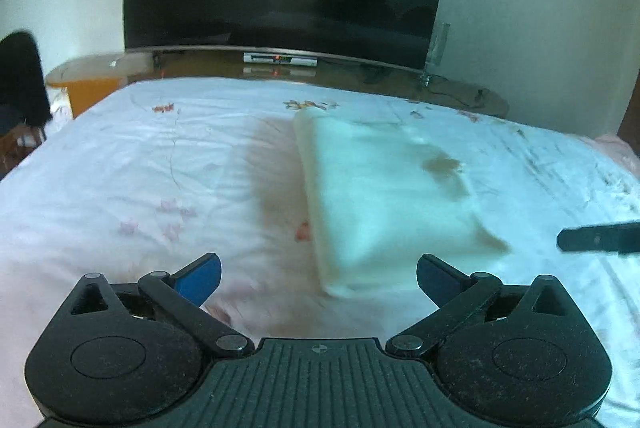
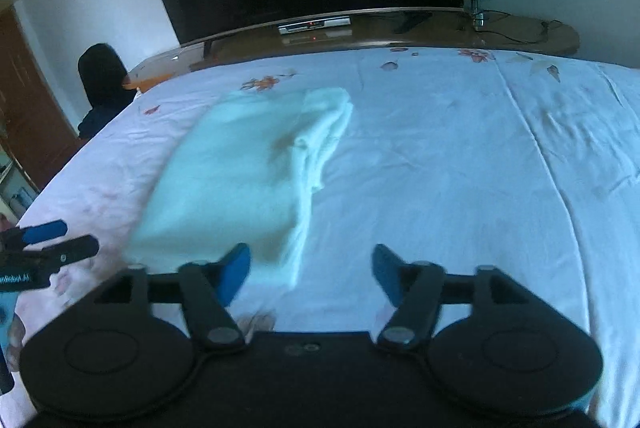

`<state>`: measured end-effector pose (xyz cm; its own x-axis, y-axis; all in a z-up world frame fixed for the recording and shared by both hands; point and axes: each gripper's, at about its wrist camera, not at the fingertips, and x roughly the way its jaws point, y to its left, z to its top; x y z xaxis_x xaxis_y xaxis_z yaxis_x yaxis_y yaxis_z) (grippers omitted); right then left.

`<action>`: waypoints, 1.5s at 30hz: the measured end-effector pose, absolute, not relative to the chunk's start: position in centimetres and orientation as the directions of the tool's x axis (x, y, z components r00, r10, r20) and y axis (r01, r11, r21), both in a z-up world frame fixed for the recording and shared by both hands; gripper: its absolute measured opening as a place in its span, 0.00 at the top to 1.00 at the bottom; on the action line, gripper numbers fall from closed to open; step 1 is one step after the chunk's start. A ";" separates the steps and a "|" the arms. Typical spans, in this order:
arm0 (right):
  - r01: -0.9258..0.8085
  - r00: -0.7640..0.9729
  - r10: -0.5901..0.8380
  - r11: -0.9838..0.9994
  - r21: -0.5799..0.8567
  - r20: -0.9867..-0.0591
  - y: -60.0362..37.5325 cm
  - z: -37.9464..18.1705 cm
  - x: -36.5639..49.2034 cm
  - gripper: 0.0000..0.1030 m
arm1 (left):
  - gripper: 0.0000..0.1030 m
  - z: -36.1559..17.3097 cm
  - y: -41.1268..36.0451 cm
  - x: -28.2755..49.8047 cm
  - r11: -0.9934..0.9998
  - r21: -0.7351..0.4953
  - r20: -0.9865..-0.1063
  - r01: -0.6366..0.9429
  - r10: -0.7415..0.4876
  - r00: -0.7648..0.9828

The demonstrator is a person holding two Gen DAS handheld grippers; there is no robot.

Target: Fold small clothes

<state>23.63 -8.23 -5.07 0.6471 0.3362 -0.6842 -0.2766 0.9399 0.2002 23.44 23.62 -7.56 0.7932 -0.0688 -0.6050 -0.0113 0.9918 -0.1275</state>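
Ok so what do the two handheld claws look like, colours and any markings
Both claws are matte black plastic with blue pads on the fingertips. The left claw has a ribbed black centre plate, rounded discs at each side and silver pivot pins on its linkage bars. The right claw has the same build. White lettering shows on the left claw's body in the right wrist view, partly cut off.

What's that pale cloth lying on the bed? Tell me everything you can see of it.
The cloth is a small pale, whitish garment of soft fabric, folded into a long flat rectangle. Its left edge is a thick, rounded fold; the right side shows loose layered edges and a brownish mark near the middle. It lies flat on the flowered bedsheet, its long side running away from the cameras. Nothing else touches it; both pairs of fingers stand open, short of it.
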 end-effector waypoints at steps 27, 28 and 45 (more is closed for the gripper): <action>-0.310 0.829 0.309 0.948 0.077 -0.467 -10.6 6.3 -2.3 0.00 | 0.00 4.3 14.4 -2.9 0.997 -0.067 -0.435 -0.041 0.008 0.900; -0.317 0.828 0.313 0.946 0.072 -0.466 -10.4 6.4 -2.5 0.00 | 0.00 4.3 14.4 -2.9 0.997 -0.068 -0.434 -0.042 0.008 0.901; -0.333 0.844 0.320 0.942 0.048 -0.431 -10.1 7.7 -3.3 0.00 | 0.00 5.7 13.6 -3.8 0.997 -0.065 -0.396 -0.029 0.001 0.918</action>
